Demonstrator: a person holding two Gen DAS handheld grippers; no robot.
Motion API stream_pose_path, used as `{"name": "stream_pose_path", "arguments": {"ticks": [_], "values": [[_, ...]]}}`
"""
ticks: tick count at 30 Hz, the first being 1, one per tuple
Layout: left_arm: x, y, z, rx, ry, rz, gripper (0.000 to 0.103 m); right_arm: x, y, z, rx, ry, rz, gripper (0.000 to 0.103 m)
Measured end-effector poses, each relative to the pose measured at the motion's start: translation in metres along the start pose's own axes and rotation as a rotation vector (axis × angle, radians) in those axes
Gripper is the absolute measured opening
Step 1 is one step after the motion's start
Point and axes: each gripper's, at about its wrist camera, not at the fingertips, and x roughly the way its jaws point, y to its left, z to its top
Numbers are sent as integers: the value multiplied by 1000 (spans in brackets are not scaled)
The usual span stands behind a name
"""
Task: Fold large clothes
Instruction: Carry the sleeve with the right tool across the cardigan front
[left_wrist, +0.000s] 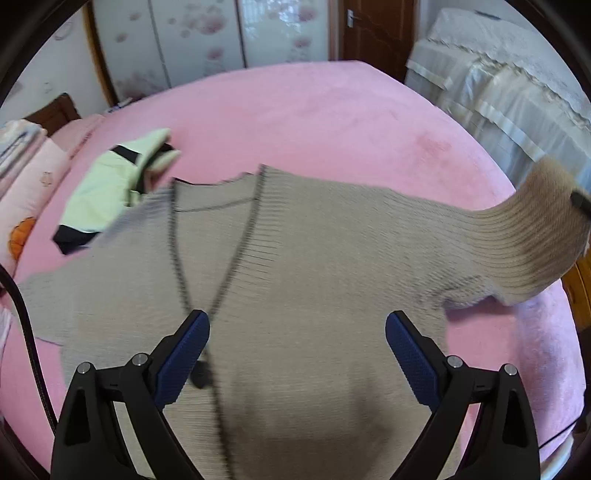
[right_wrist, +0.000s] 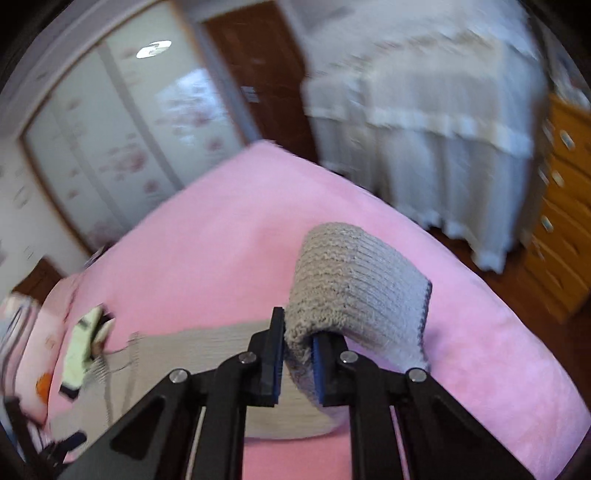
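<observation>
The beige ribbed knit sweater (left_wrist: 295, 258) is lying spread on the pink bed (left_wrist: 314, 118). The left tongs (left_wrist: 297, 354) are hovering wide open above its body, gripping nothing; the right tongs (right_wrist: 298, 363) are pinching its lifted sleeve (right_wrist: 354, 280).

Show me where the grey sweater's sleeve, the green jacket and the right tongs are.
Sweater sleeve (right_wrist: 354, 280): right wrist view, ribbed knit near the cuff.
Green jacket (left_wrist: 103, 184): left wrist view, pale green panel.
Right tongs (right_wrist: 298, 363): right wrist view, midway between the tips, shut on the sleeve.
</observation>
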Motion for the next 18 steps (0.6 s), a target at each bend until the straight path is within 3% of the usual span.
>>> {"name": "stream_pose_path", "arguments": {"ticks": [5,9,11,13,15,18], "values": [[-27,72,-6,-102,-56,22,96,11,134,-26,-238,36,135,13],[-24,123,-14,-158,-51,106,96,62,210,-90,-398,152,130,14],[-11,146,-17,-194,-9,117,96,89,238,-132,-499,217,86,23],[5,167,-20,-241,48,93,96,114,248,-166,-570,296,55,34],[20,183,-21,-275,86,61,95,125,245,-187,-587,363,50,35],[37,190,-19,-272,108,5,94,112,233,-192,-540,390,88,35]]}}
